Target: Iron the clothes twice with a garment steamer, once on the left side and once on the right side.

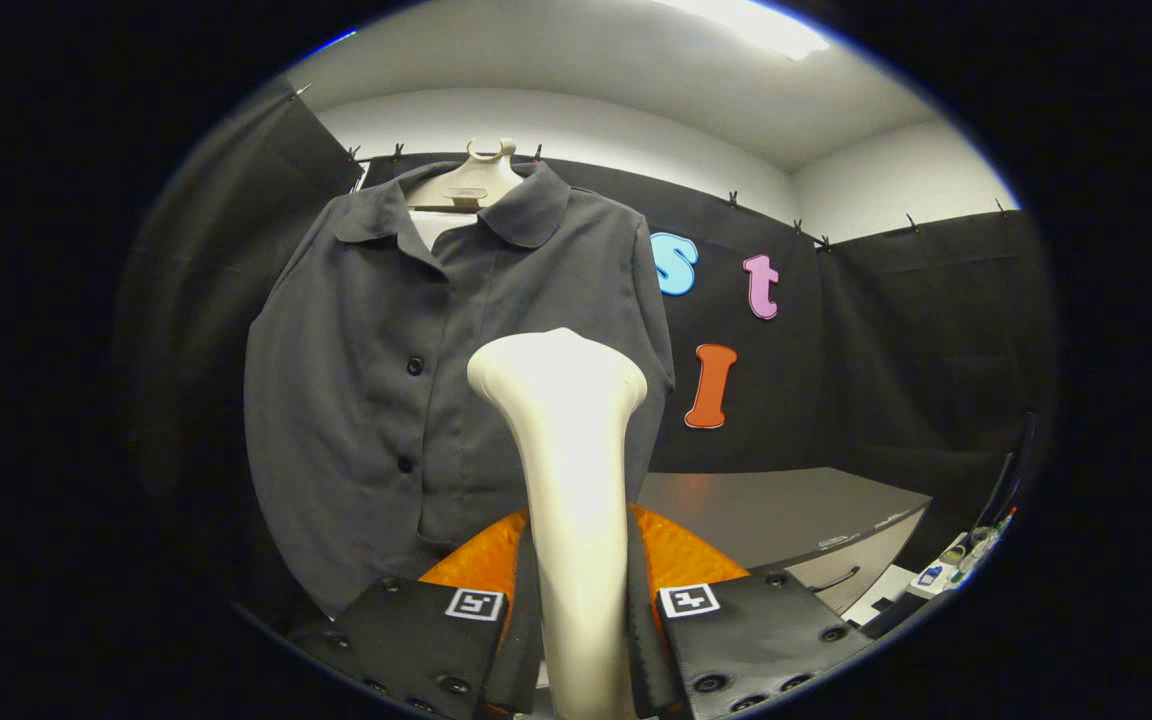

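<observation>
So the biggest thing in front of the camera was the dark grey shirt (376,400), hanging up against the booth's black cloth wall (896,350) on a pale hanger (476,180). It hung front-on, buttoned down the middle, collar spread open at the top. Off to the right and lower down sat a grey table (786,510) with a drawer handle on its front, well apart from the shirt.

Next down in size, the cream garment steamer (571,480) stood upright right between the fingers, its flared head pointing up in front of the lower right part of the shirt. Couldn't tell if the head was actually touching the fabric.

The gripper (581,620) had both fingers clamped on the steamer's handle, one each side.
</observation>
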`<state>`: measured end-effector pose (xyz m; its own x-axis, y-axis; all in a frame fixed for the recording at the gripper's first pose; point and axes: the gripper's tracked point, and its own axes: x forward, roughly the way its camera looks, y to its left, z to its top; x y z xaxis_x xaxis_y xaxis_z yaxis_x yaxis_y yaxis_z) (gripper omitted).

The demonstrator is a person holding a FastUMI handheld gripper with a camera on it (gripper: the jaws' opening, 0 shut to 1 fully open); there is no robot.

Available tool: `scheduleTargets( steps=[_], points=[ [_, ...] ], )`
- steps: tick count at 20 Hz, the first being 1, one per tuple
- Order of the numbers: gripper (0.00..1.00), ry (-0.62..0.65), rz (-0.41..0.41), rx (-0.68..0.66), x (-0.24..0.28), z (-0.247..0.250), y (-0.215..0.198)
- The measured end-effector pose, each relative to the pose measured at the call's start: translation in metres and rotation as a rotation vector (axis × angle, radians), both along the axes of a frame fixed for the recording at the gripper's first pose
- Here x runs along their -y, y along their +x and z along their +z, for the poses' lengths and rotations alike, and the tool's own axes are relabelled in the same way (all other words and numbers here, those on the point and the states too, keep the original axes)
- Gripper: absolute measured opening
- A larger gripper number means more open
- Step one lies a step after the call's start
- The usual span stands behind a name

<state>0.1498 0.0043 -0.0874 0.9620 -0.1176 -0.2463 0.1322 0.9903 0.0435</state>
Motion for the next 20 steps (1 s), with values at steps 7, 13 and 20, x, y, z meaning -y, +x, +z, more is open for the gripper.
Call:
scheduleTargets(
  steps=[7,13,20],
  points=[
    [0.43,-0.009,0.030,-0.077,-0.011,-0.037,-0.038],
    [0.43,0.003,0.070,-0.161,-0.025,-0.077,-0.072],
    [0.43,0.015,0.080,-0.232,-0.027,-0.106,-0.106]
  ],
)
